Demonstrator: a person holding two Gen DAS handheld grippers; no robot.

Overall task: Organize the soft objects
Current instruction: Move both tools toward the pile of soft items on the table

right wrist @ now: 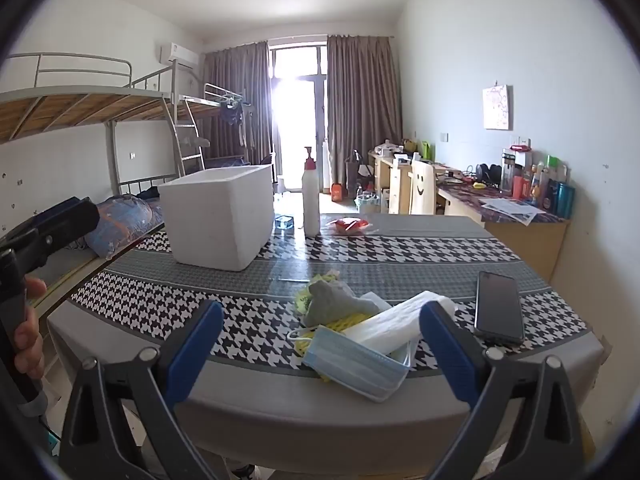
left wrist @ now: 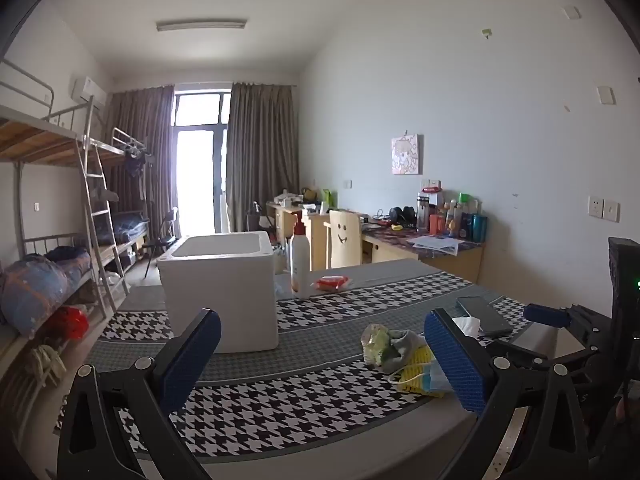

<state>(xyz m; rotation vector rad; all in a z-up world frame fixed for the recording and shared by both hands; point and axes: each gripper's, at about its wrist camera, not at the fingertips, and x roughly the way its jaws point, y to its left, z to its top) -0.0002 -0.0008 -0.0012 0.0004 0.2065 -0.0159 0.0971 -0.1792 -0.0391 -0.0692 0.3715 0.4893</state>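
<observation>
In the left wrist view, my left gripper [left wrist: 322, 354] has its two blue fingers wide apart, with nothing between them. I see one white foam box [left wrist: 222, 286] on the checked black-and-white tablecloth [left wrist: 280, 408]. Behind it stands one white pump bottle [left wrist: 300, 258], beside one red packet [left wrist: 331, 282]. The pile of soft things [left wrist: 400, 354] lies near my right-hand finger. One dark phone [left wrist: 484, 315] lies past it.

In the right wrist view, my right gripper [right wrist: 322, 346] is wide apart too and holds nothing. The pile sits just in front of it, near the table edge. I count one blue face mask [right wrist: 356, 368], one white tissue pack [right wrist: 400, 322], one grey sock [right wrist: 336, 300] and one yellow net [right wrist: 340, 326]. One hand [right wrist: 28, 332] holds the other tool at the left.
</observation>
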